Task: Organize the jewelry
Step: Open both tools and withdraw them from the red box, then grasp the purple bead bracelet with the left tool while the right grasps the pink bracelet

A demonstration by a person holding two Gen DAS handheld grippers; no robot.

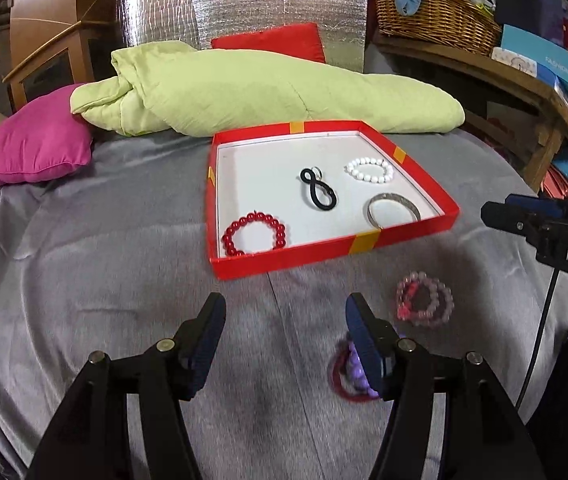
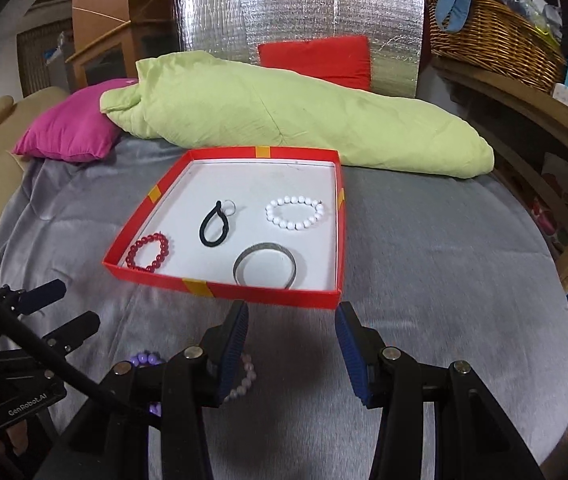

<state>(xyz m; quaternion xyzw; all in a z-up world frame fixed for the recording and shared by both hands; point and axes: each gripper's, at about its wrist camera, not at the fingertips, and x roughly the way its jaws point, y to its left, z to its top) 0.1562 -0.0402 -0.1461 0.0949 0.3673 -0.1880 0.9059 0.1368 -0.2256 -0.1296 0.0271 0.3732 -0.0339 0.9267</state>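
Note:
A red tray (image 1: pixel 284 262) (image 2: pixel 224 290) with a white floor lies on the grey blanket. In it are a red bead bracelet (image 1: pixel 254 236) (image 2: pixel 150 252), a black hair loop (image 1: pixel 318 188) (image 2: pixel 212 226), a white bead bracelet (image 1: pixel 369 170) (image 2: pixel 294 213) and a silver bangle (image 1: pixel 393 210) (image 2: pixel 264 266). On the blanket in front of the tray lie a pink bead bracelet (image 1: pixel 424 298) (image 2: pixel 244 380) and a purple bead bracelet with a red ring (image 1: pixel 350 376) (image 2: pixel 146 360). My left gripper (image 1: pixel 284 340) is open and empty above the blanket. My right gripper (image 2: pixel 292 354) is open and empty.
A light green duvet (image 1: pixel 244 88) (image 2: pixel 284 120) lies behind the tray, with a magenta cushion (image 1: pixel 32 144) (image 2: pixel 68 132) to its left and a red cushion (image 1: pixel 276 42) behind. A wooden shelf with a wicker basket (image 1: pixel 432 12) (image 2: pixel 492 40) stands at the right.

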